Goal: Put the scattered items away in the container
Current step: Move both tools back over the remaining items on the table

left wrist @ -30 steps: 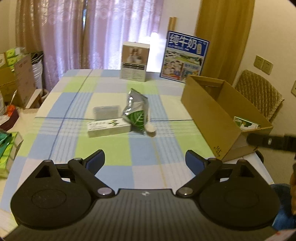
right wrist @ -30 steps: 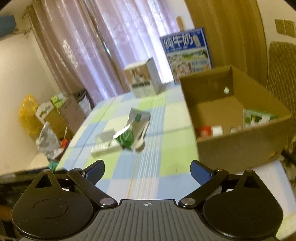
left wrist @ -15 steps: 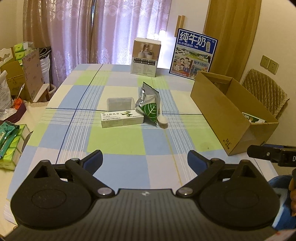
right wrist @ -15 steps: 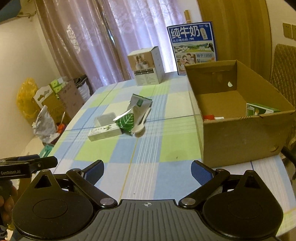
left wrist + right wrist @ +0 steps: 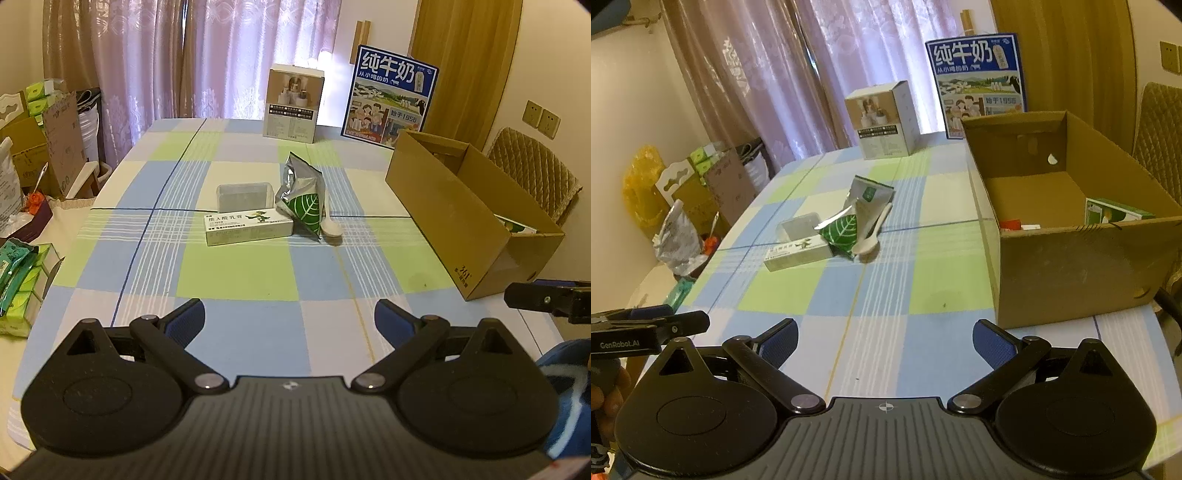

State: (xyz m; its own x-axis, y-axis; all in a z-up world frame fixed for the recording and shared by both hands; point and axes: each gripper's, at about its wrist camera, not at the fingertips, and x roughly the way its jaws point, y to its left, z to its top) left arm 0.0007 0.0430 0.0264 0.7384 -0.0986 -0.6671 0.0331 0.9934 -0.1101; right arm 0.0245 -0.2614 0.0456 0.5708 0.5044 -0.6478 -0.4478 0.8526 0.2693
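On the checked tablecloth lie a long white-green carton (image 5: 249,226) (image 5: 797,255), a clear plastic box (image 5: 242,196) (image 5: 796,229) behind it, a silver pouch with a green leaf (image 5: 301,197) (image 5: 857,214) and a white spoon (image 5: 330,223) (image 5: 870,239) leaning on the pouch. The open cardboard box (image 5: 454,214) (image 5: 1071,266) stands at the right and holds a green-white carton (image 5: 1115,214) and small red-white items (image 5: 1019,225). My left gripper (image 5: 290,319) is open over the near table, well short of the items. My right gripper (image 5: 884,338) is open too, nothing between its fingers.
A beige product box (image 5: 294,103) and a blue milk poster (image 5: 389,98) stand at the table's far end before curtains. A quilted chair (image 5: 532,173) sits behind the cardboard box. Cartons, bags and green packs (image 5: 18,273) crowd the floor at left.
Both views have steadied and sharpened. The left gripper has dipped and shifted a little, so the items and box sit lower in its view. The right view has rolled level.
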